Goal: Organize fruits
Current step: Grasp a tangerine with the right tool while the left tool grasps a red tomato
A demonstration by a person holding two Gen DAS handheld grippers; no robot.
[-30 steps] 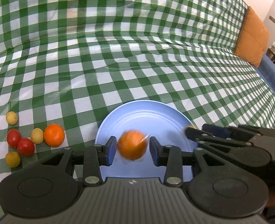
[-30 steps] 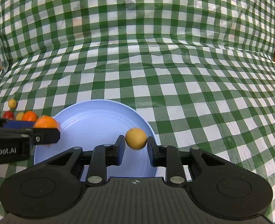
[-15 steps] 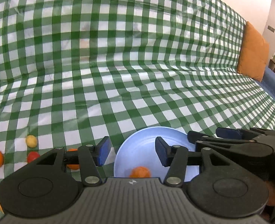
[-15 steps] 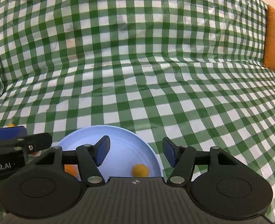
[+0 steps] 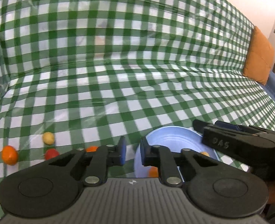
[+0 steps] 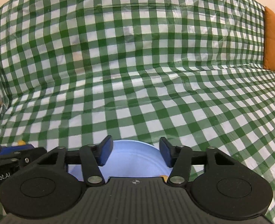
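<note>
Blue plate [image 5: 174,136]: orange fruit [image 5: 153,171] at 6 o'clock, yellow at 3. L gripper [image 5: 131,151] closed, empty; R gripper [image 6: 135,152] just narrowing, empty. Loose fruit [image 5: 48,138] at 9 o'clock; risk: rolls on slick cloth if nudged.

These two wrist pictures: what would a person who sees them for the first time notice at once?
The green-and-white checked cloth fills both views. Near the bottom, a pale blue plate holds two small fruits, beyond the empty left gripper. Loose orange, red and yellow fruits lie on the cloth at the left view's lower left.

Checked cloth [image 5: 137,85] bearing plate [image 5: 174,136], fruits [image 5: 48,138].
</note>
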